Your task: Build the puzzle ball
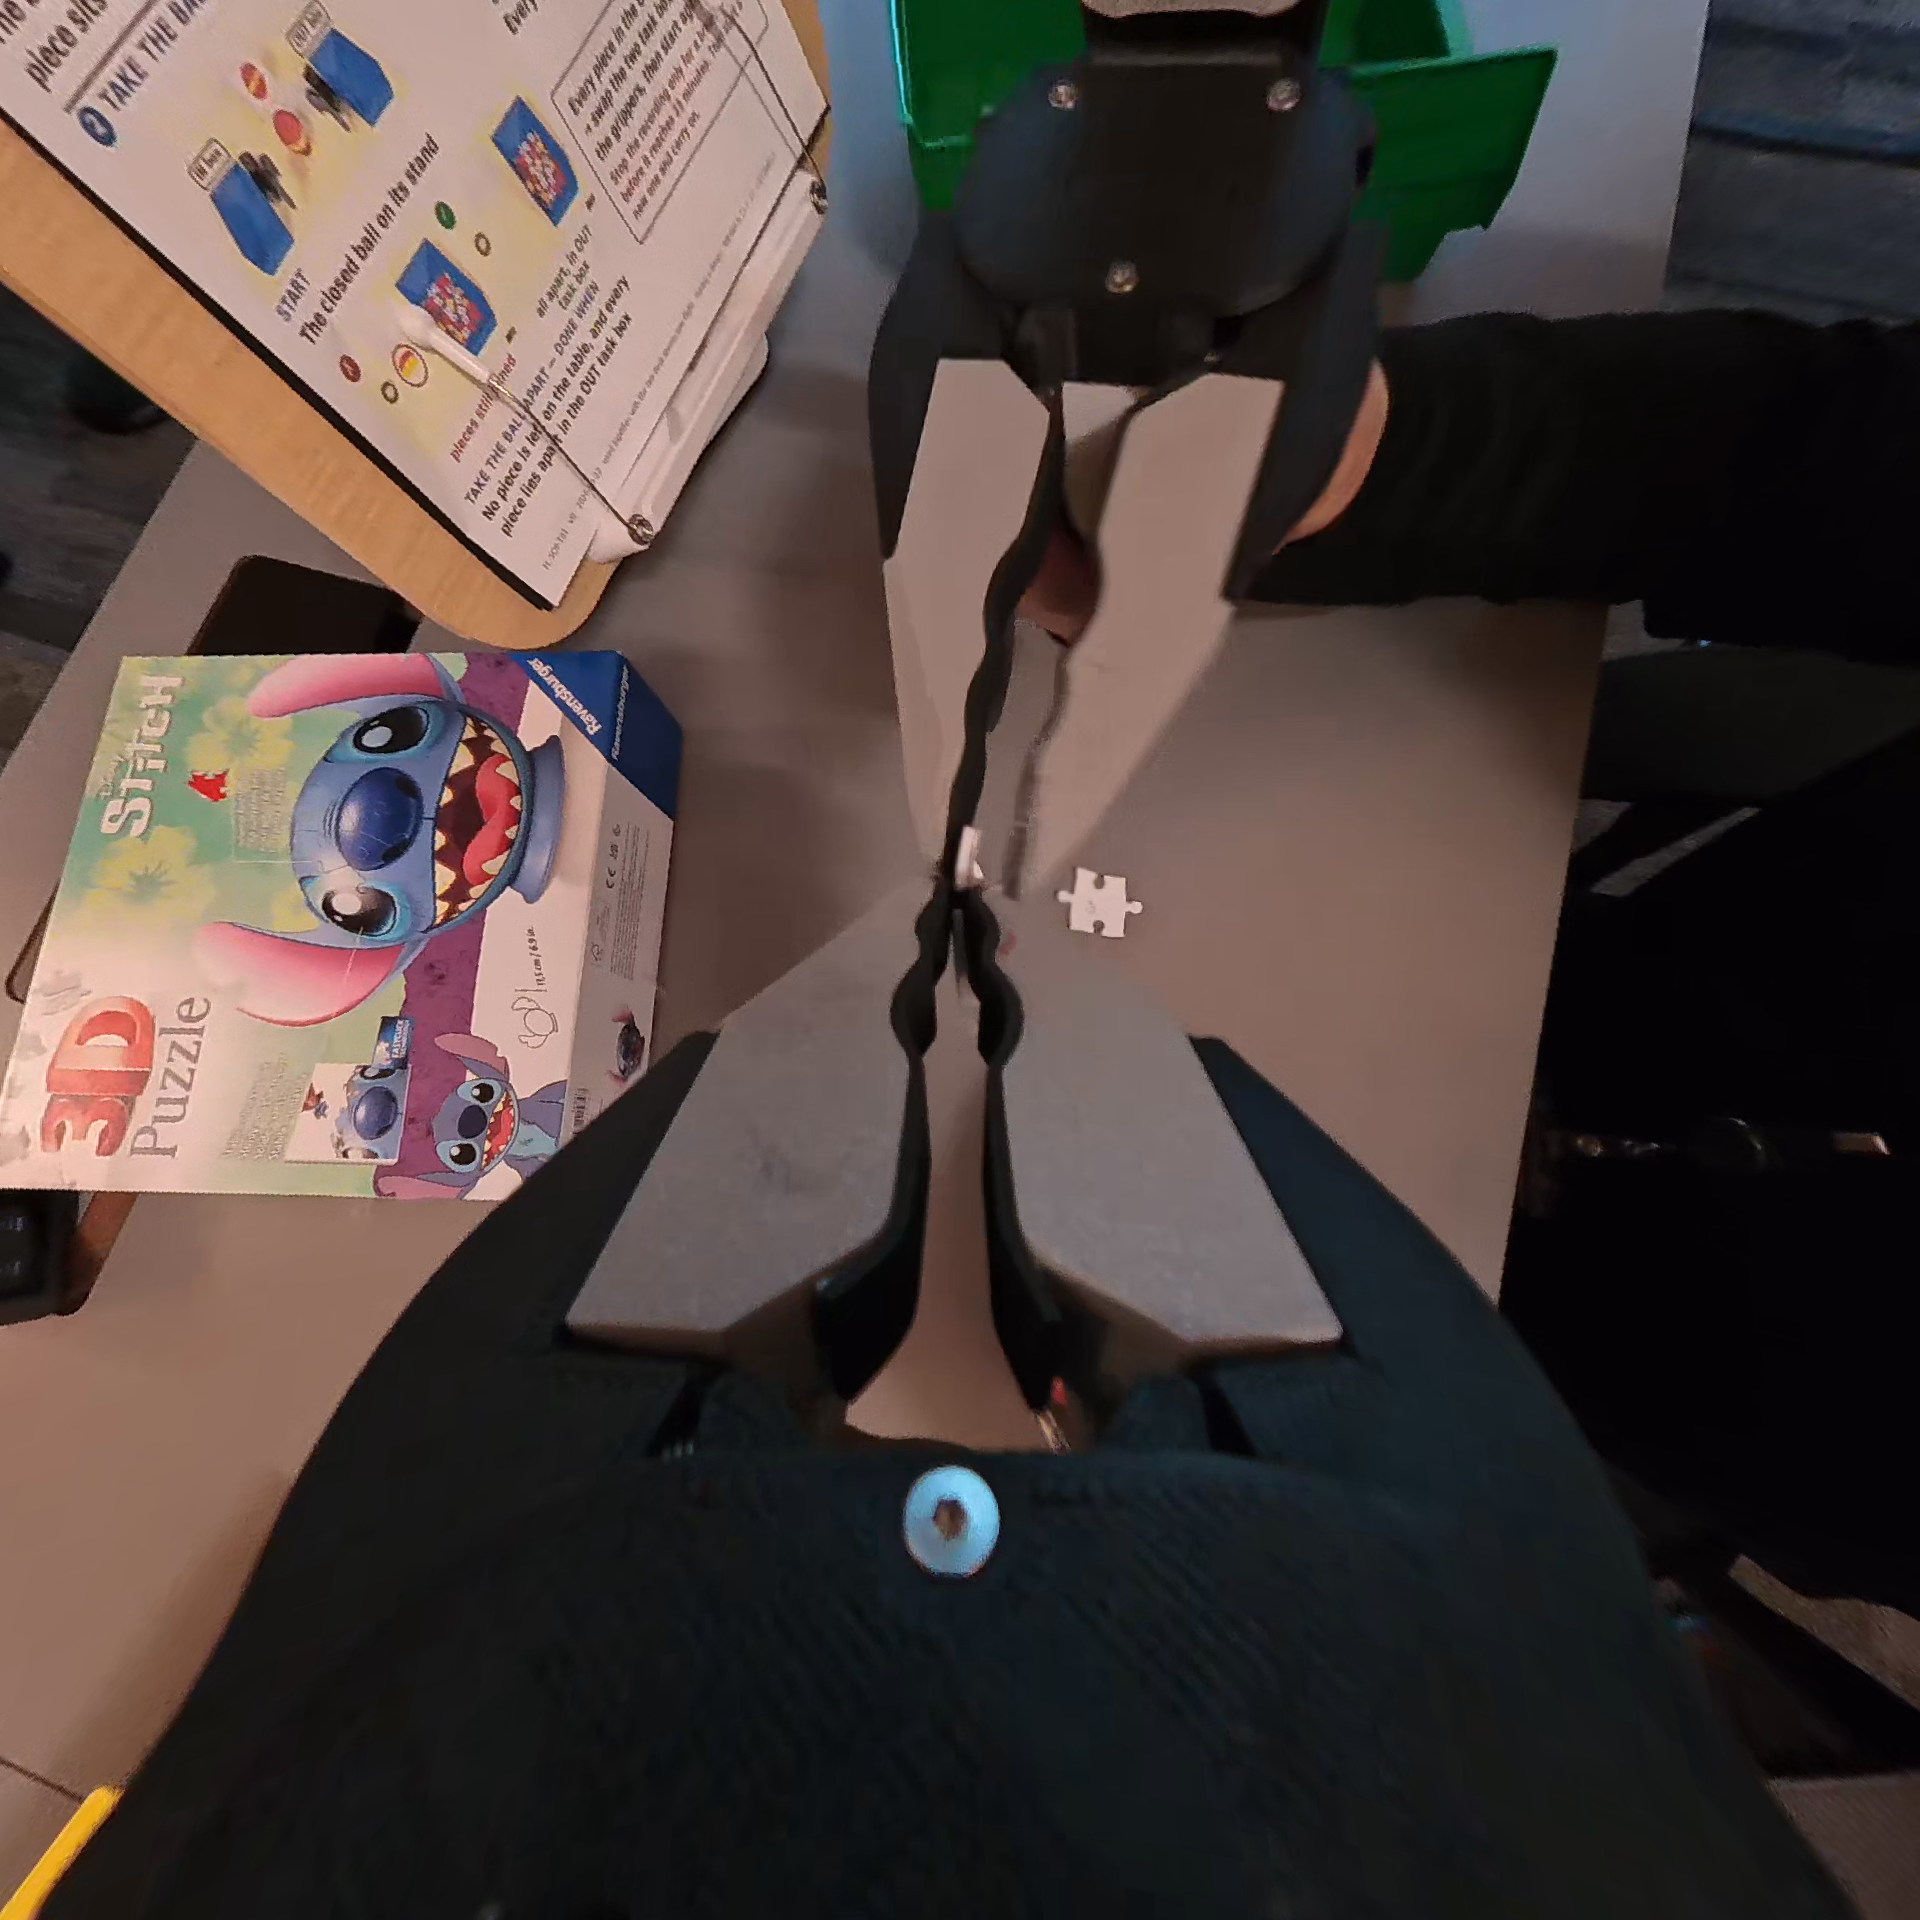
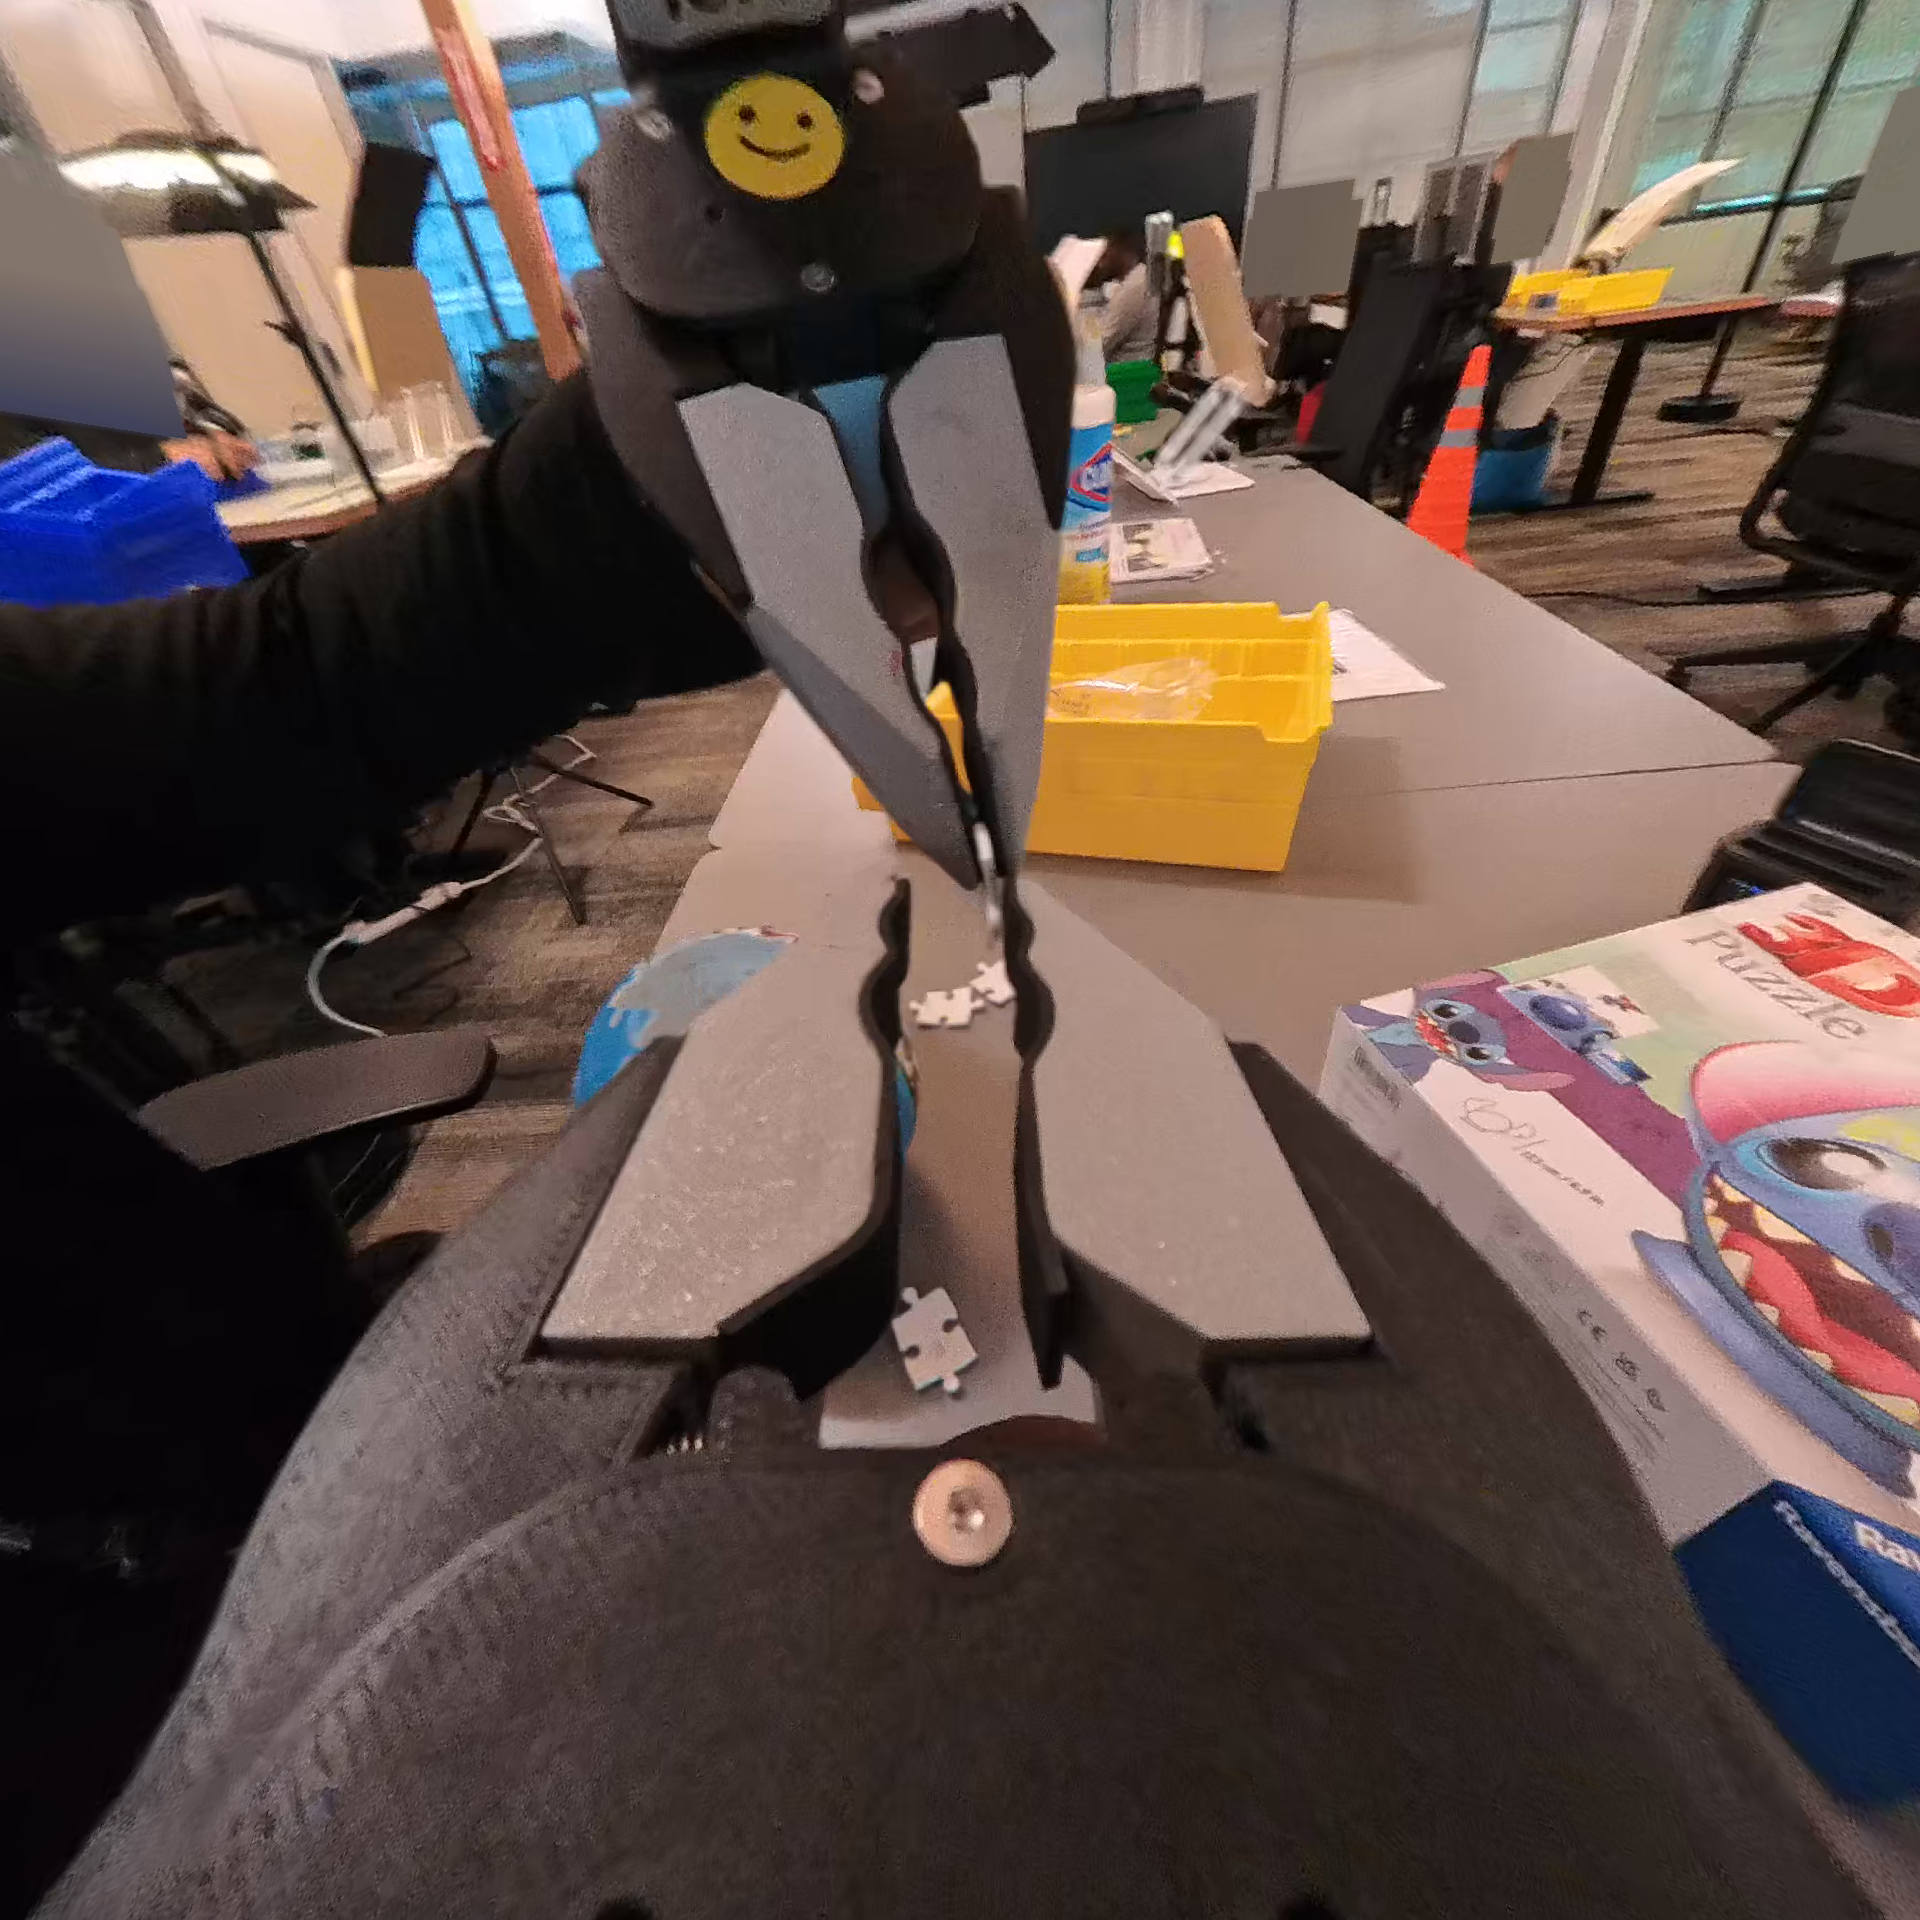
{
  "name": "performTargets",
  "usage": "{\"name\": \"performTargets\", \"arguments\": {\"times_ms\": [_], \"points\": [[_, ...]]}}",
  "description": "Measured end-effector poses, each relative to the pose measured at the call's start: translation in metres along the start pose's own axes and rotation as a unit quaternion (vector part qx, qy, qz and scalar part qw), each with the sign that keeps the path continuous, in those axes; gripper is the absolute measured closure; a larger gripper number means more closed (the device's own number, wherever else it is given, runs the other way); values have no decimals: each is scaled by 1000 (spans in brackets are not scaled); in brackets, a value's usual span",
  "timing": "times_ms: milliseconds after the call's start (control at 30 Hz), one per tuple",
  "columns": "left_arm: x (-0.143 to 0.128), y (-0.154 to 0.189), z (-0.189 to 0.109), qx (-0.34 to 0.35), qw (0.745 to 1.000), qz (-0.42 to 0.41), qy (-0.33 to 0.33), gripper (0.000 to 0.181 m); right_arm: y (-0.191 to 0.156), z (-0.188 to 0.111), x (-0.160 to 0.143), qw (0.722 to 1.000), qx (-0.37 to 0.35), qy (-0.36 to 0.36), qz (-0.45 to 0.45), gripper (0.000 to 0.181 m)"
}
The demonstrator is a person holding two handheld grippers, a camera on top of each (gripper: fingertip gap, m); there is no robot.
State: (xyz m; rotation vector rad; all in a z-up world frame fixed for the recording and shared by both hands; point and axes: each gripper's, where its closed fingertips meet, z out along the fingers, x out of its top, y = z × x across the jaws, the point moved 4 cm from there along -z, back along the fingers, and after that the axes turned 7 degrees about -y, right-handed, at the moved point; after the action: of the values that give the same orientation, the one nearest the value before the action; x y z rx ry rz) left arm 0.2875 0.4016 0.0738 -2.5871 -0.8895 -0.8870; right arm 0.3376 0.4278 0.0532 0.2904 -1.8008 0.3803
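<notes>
My left gripper (image 1: 956, 920) is shut on a small white puzzle piece (image 1: 971, 857) and holds it above the grey table (image 1: 1351, 831). It enters the right wrist view from above (image 2: 987, 862), with the piece (image 2: 994, 912) at its tips. My right gripper (image 2: 961, 904) is open, tip to tip with the left, its right finger next to the piece. It shows from the top in the left wrist view (image 1: 992, 873). A partly built blue ball (image 2: 665, 997) sits behind my right gripper's left finger. Loose white pieces (image 2: 945, 1006) (image 2: 935, 1351) (image 1: 1098, 902) lie on the table.
The puzzle box (image 1: 343, 914) (image 2: 1662, 1195) lies beside the grippers. An instruction sheet on a wooden stand (image 1: 436, 260) and a green bin (image 1: 1455, 156) stand at one end. A yellow bin (image 2: 1174, 727) and a spray bottle (image 2: 1088, 478) stand at the other. Left and right tips are no more than a few centimetres apart.
</notes>
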Motion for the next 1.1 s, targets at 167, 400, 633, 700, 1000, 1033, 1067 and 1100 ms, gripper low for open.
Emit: {"name": "performTargets", "arguments": {"times_ms": [167, 400, 633, 700, 1000, 1033, 1067, 1100], "points": [[-4, 8, -7, -22, 1000, -12, 9, 181, -6, 2, 0, 1000, 9, 12, -9, 181], [-22, 11, -6, -28, 997, -54, 46, 173, -13, 1, 13, 999, -11, 44, -6, 181], [-47, 18, 1, 8, 999, -37, 9, 181, -19, 18, -6, 999, -17, -19, -35, 181], [-55, 20, 2, 29, 999, -25, -27, 181, -21, 24, -10, 996, -37, -48, -58, 181], [-61, 35, 0, 65, 990, 6, -125, 181, -42, 36, -9, 990, -52, -70, -113, 181], [-61, 36, 0, 72, 990, 2, -124, 181, -41, 36, -11, 989, -55, -73, -114, 181], [-63, 34, -2, 86, 989, -9, -121, 181, -39, 35, -12, 989, -61, -76, -109, 181], [-67, 31, -7, 103, 987, -19, -120, 181, -35, 34, -13, 989, -71, -82, -97, 181]]}}
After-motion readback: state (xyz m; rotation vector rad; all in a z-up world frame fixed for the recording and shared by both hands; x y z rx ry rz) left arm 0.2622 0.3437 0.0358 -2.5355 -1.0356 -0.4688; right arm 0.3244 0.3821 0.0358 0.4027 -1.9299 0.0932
